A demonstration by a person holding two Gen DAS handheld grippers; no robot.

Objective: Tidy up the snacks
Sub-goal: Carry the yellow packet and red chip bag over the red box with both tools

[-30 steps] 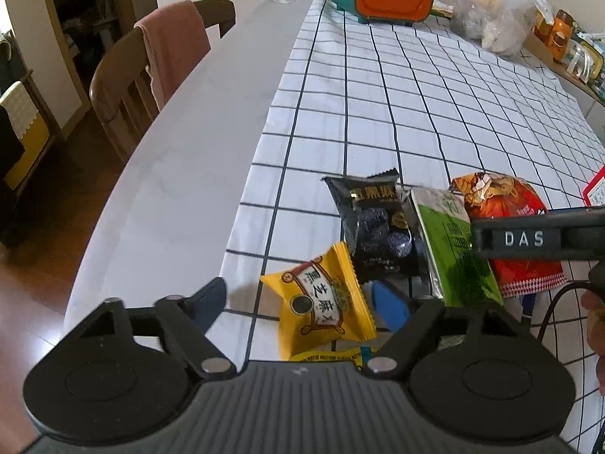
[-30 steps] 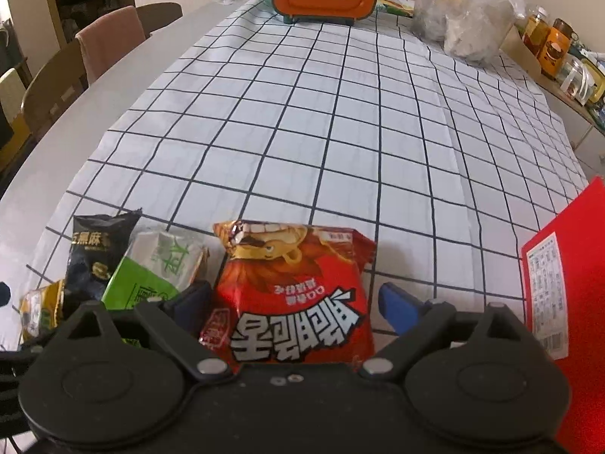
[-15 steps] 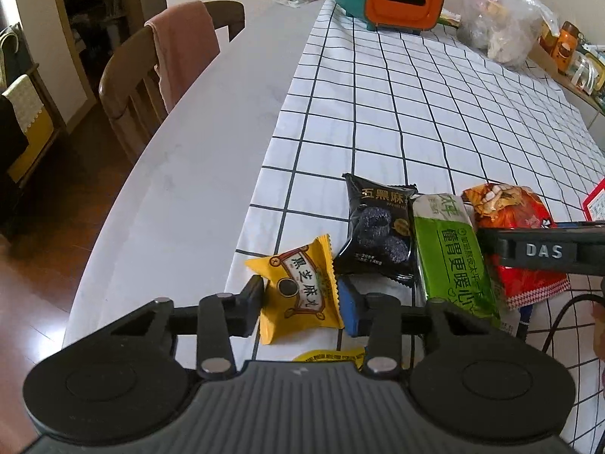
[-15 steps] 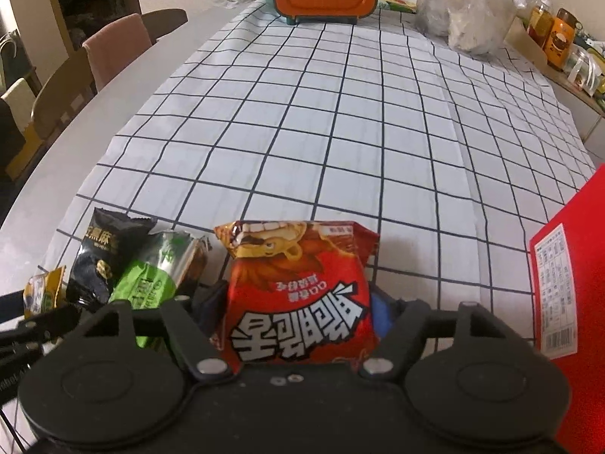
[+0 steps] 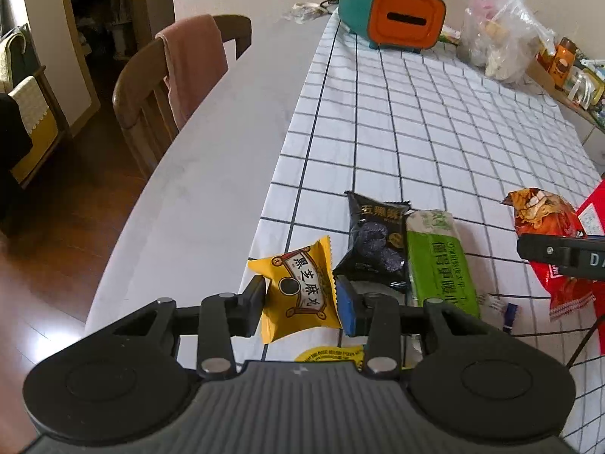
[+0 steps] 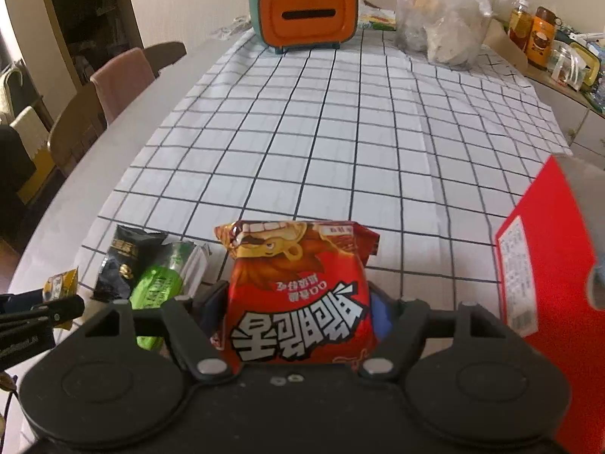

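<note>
Snacks: left claw (image 5: 301,304) pinches yellow packet (image 5: 298,289); only right view shows right claw (image 6: 298,312) clamping red bag (image 6: 298,295).

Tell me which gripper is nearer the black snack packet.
Left. The left gripper, shut on the yellow snack packet, sits right beside the black snack packet. The right gripper holds the red snack bag, with the green packet lying between.
</note>
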